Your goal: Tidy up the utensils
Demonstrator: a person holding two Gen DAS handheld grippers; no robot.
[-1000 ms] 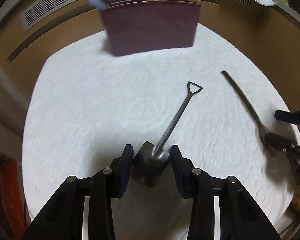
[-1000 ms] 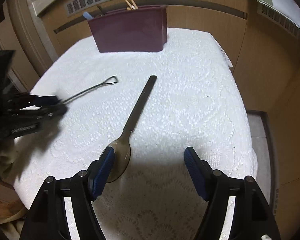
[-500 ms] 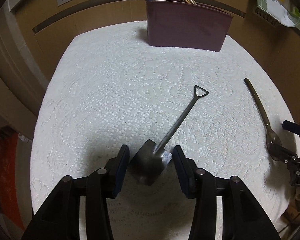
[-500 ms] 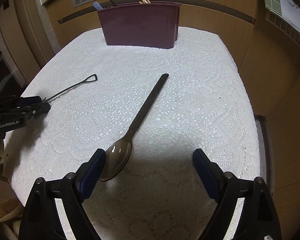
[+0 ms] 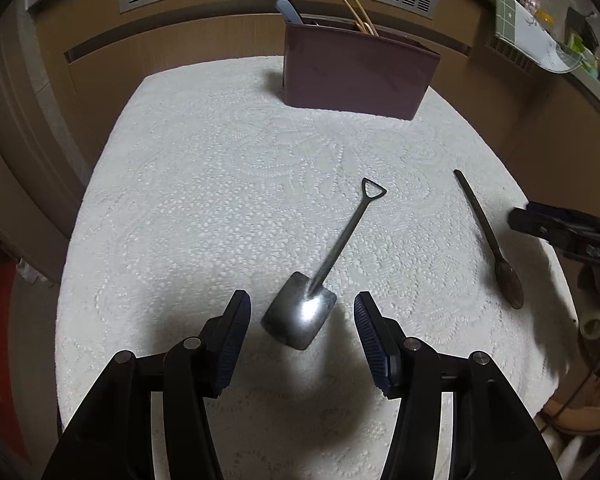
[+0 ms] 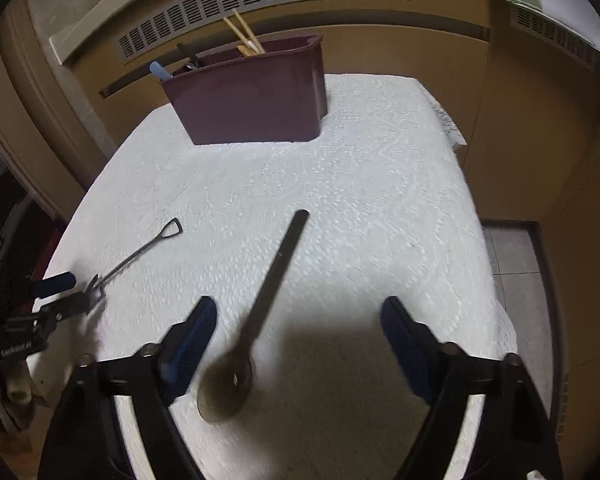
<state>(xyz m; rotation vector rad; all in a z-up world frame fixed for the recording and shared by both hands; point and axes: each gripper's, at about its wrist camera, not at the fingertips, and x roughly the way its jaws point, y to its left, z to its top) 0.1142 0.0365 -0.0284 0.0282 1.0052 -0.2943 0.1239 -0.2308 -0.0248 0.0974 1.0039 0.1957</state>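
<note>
A shovel-shaped metal spoon [image 5: 320, 276] lies on the white lace tablecloth [image 5: 203, 200], its blade between the pads of my left gripper [image 5: 302, 328]. The jaws are opening and stand clear of the blade on both sides. A dark long-handled spoon [image 6: 259, 312] lies in front of my right gripper [image 6: 297, 340], its bowl between the jaws, nearer the left pad and untouched; these jaws are closing. The dark spoon [image 5: 488, 236] also shows at the right of the left wrist view, and the shovel spoon [image 6: 139, 252] at the left of the right wrist view.
A maroon utensil bin [image 6: 251, 96] stands at the table's far edge, holding chopsticks [image 6: 243, 36] and a blue-handled utensil [image 6: 159, 70]. Wooden panelling with vent grilles runs behind it. The table's edges drop off at left and right, with tiled floor [image 6: 516, 264] at the right.
The left jaws have spread away from the shovel spoon's blade, and the gripper has drawn back slightly. The right gripper has shifted so the dark spoon's bowl lies between its jaws, which opened wider, then narrowed.
</note>
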